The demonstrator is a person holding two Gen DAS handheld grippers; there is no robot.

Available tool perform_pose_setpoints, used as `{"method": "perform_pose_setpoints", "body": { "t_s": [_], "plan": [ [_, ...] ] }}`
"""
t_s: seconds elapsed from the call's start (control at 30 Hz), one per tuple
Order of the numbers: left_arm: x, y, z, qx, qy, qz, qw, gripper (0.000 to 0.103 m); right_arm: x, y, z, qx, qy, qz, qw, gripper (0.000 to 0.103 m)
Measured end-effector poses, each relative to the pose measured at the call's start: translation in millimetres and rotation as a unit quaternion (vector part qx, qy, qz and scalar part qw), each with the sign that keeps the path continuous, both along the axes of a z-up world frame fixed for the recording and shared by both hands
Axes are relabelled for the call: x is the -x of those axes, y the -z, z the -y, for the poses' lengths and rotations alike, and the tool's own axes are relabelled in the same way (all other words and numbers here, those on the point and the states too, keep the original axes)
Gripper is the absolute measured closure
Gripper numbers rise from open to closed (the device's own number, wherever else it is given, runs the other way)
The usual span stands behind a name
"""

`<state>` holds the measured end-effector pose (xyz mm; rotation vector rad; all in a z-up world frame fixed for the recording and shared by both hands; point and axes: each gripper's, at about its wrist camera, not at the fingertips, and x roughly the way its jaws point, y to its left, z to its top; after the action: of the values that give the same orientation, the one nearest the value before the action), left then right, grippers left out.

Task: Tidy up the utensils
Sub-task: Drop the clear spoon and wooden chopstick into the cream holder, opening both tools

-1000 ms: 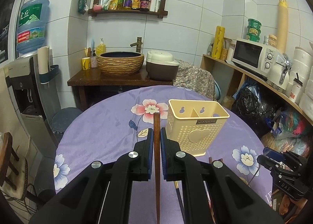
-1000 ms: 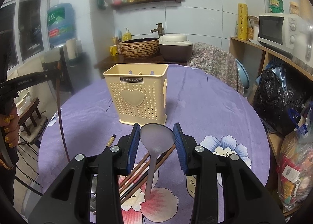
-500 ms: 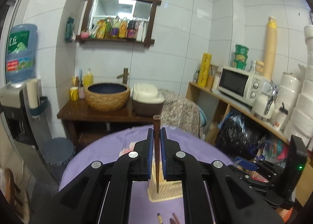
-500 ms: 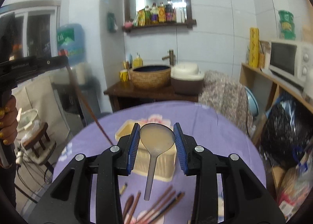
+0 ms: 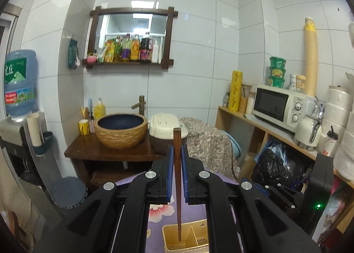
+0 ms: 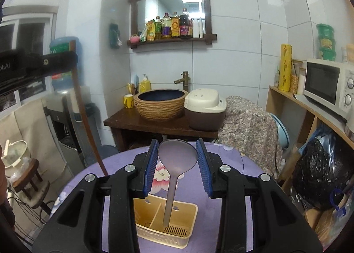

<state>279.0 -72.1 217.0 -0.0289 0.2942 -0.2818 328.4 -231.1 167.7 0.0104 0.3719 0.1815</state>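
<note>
two light, stiff utensils hang in our jaws: the left gripper (image 5: 176,153) pinches a chopstick (image 5: 177,186), tip in the caddy (image 6: 164,222)'s left compartment; the right gripper (image 6: 177,162) pinches a spoon (image 6: 176,164) by its slippery-looking bowl (handle over the right compartment), above the surface (image 6: 239,186).

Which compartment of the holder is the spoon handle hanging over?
The right compartment of the beige holder, with the dark slotted floor; the spoon handle hangs right of the divider.
</note>
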Motion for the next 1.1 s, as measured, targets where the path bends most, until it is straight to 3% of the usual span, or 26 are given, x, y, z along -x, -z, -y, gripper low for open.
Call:
{"method": "perform_pose_setpoints", "body": {
  "t_s": [0.27,0.43,0.7,1.1],
  "plan": [
    [-24,80,3,-0.010,-0.009,-0.071,0.9974,0.095,-6,65,0,0.012,0.002,-0.040,0.999,0.067],
    [-27,109,-3,-0.009,-0.012,-0.101,0.9947,0.095,-1,85,-6,0.019,-0.010,-0.046,0.999,0.067],
    [-30,126,-9,-0.008,-0.012,-0.122,0.9924,0.095,1,104,-9,0.025,-0.011,-0.061,0.998,0.067],
    [-23,131,-8,-0.012,-0.010,-0.116,0.9931,0.094,2,116,-11,0.026,-0.006,-0.064,0.998,0.066]
  ]
}}
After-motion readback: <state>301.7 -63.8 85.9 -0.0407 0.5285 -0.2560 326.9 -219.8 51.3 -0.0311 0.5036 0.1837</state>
